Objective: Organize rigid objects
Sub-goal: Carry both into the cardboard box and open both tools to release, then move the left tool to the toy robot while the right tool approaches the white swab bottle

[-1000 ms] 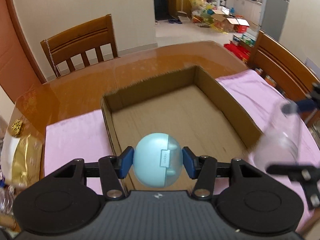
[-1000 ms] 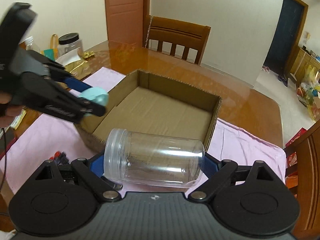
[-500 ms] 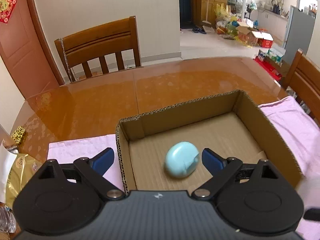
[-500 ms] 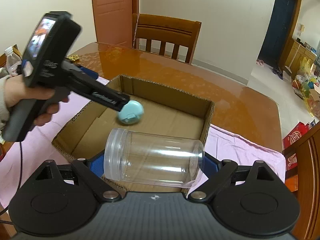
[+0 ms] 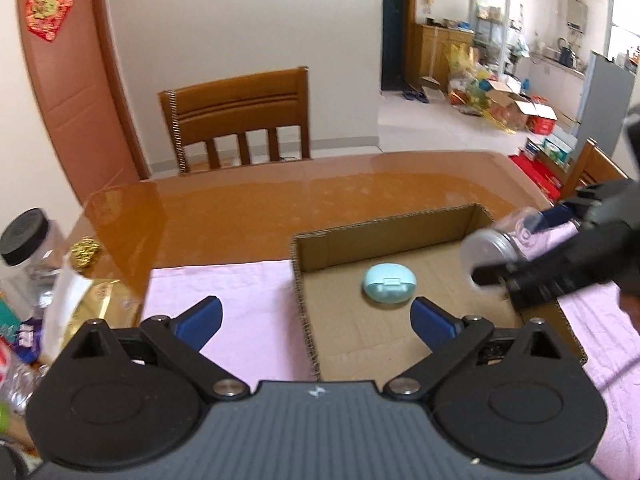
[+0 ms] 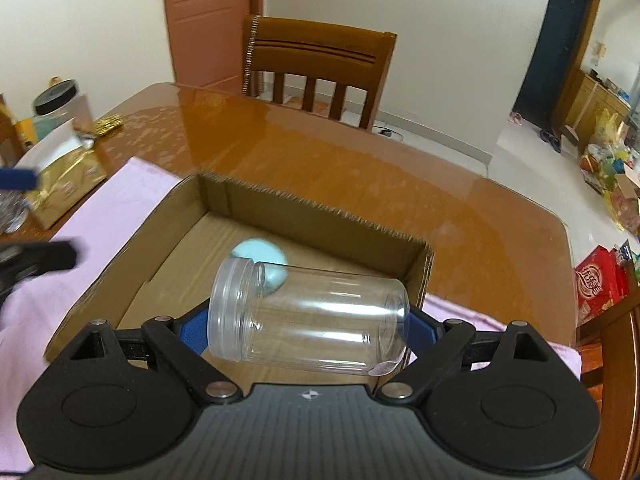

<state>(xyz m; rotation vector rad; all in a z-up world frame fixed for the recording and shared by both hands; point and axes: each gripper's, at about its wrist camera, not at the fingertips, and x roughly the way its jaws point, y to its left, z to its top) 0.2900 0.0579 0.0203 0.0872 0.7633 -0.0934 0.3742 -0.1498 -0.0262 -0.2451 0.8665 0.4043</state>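
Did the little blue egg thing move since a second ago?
Yes. The blue case was clamped in the left gripper above the cardboard box; now it lies on the box floor near the far wall, and the gripper is open.

You can read almost no text here. A red diamond-shaped decoration [image 5: 49, 11] with gold markings hangs on the brown door, too blurred to read. A red box [image 6: 599, 281] on the floor at the right of the right wrist view carries white Chinese characters, not legible. A small emblem, no letters, marks the top of each tool's body.
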